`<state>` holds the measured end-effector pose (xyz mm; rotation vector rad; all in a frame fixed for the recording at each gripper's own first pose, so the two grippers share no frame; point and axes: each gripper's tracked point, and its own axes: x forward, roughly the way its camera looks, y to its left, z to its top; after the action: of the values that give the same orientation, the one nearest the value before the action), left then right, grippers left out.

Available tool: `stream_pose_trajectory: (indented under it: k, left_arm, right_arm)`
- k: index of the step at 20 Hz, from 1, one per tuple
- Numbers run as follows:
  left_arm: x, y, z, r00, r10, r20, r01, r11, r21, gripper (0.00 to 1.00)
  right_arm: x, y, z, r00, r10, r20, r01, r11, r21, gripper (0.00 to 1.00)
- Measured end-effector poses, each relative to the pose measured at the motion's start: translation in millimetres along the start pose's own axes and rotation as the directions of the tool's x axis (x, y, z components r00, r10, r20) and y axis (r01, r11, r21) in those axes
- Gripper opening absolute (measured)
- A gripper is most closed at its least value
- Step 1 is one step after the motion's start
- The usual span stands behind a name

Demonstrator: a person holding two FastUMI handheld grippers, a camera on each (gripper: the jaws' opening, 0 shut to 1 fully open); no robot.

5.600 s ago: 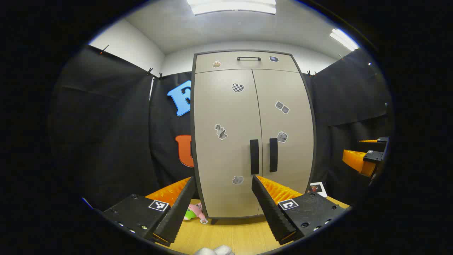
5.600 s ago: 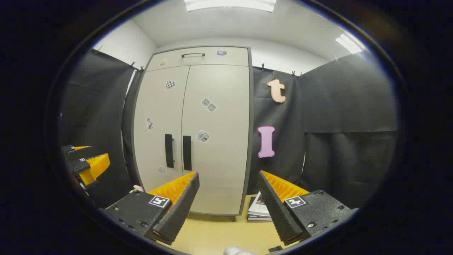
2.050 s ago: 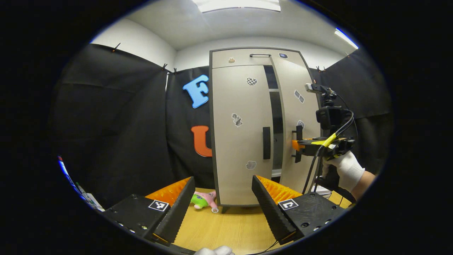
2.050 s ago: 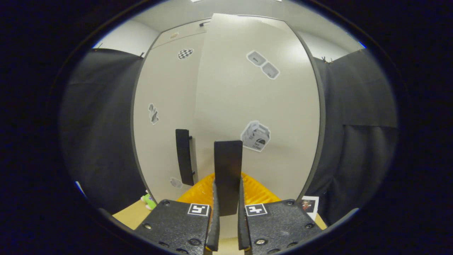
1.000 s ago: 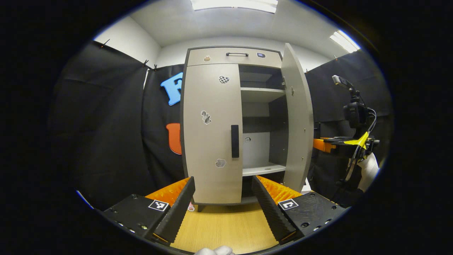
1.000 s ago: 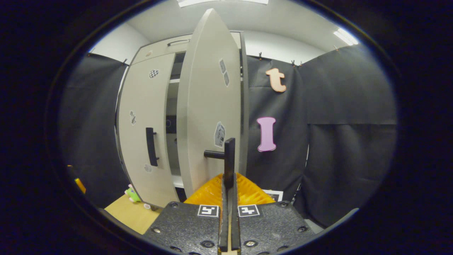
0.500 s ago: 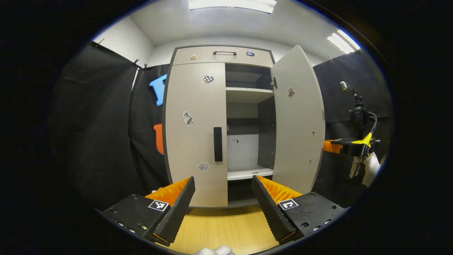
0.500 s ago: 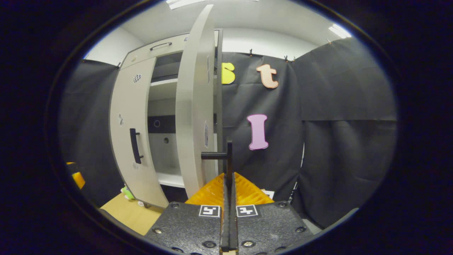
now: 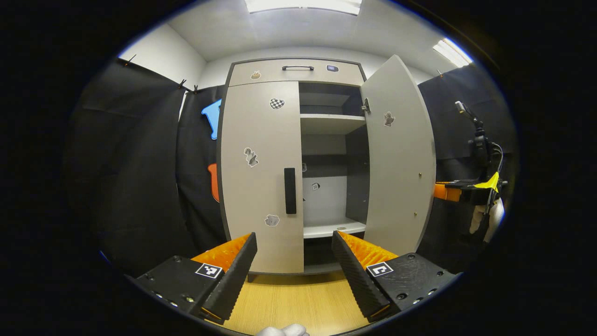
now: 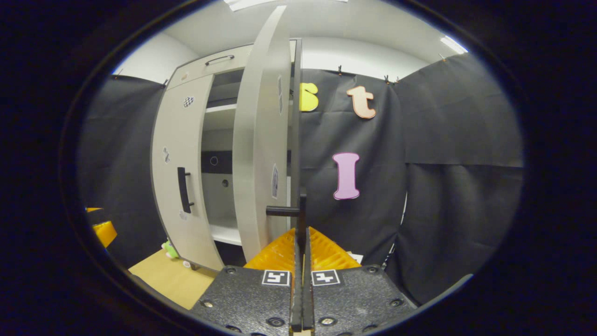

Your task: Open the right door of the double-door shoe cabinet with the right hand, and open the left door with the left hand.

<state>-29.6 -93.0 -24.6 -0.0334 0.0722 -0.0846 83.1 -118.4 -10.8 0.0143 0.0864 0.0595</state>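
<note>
One door, the right door (image 9: pixel 399 158), has swung wider (right claw (image 10: pixel 301 242) pinching its handle (image 10: pixel 301 219); left claw (image 9: pixel 294 261) spread).

Pale grey cabinet (image 9: pixel 259 154) with black handle (image 9: pixel 290 190), checkered sticker (image 9: pixel 277 103), on light wood floor (image 9: pixel 294 303).

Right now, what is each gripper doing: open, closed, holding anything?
Left gripper: open, holding nothing, short of the closed left door.
Right gripper: shut on the right door's handle.
</note>
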Motion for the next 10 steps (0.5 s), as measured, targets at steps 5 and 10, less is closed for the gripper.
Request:
stream_pose_trajectory:
  k: [5, 10]
  left_arm:
    - [-3.8, 13.8, 7.1, 1.000, 0.008, 0.014, -0.008, 1.000, 0.004, 0.96]
    - [-3.2, 33.7, 1.6, 1.000, 0.016, 0.010, -0.016, 1.000, 0.007, 0.96]
  right_arm:
    - [-22.7, -7.4, 11.3, 0.999, -0.045, 0.028, 0.046, 0.998, -0.029, 0.11]
    - [-67.9, 6.2, 26.2, 0.995, -0.090, 0.044, 0.090, 0.996, -0.010, 0.67]
